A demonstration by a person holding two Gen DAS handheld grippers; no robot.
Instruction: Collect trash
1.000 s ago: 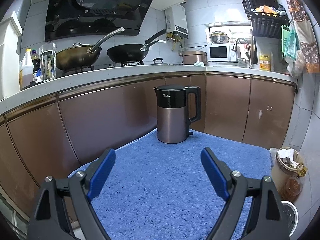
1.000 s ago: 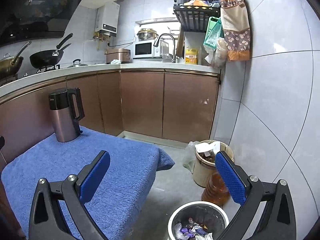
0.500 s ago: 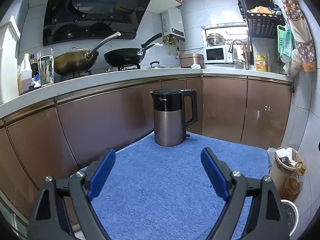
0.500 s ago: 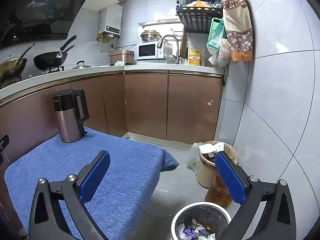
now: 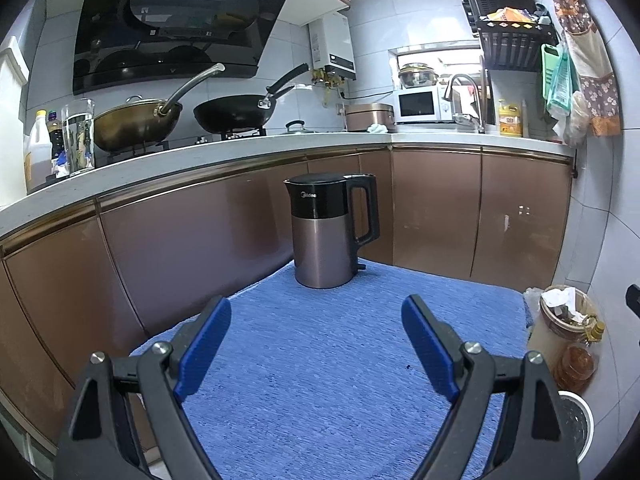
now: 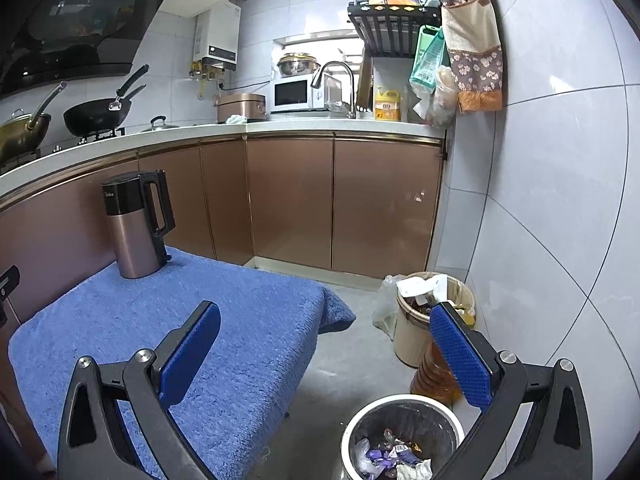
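Observation:
A small white-rimmed trash bin [image 6: 404, 436] stands on the floor at the lower right, with crumpled wrappers [image 6: 394, 458] inside; its rim also shows in the left wrist view [image 5: 576, 428]. My right gripper [image 6: 326, 352] is open and empty, held above the floor between the blue-towelled table [image 6: 168, 332] and the bin. My left gripper [image 5: 316, 344] is open and empty over the blue towel [image 5: 328, 368]. No loose trash shows on the towel.
A dark electric kettle [image 5: 332, 232] stands at the towel's far edge. A beige bucket full of waste [image 6: 430, 312] and an amber oil bottle [image 6: 434, 372] stand by the right wall. Brown cabinets [image 6: 340, 204] and the counter with woks [image 5: 184, 116] lie behind.
Both grippers have risen and pulled back slightly; the kettle sits lower and farther in the left view, and the small bin shows more fully in the right view. Both stay open.

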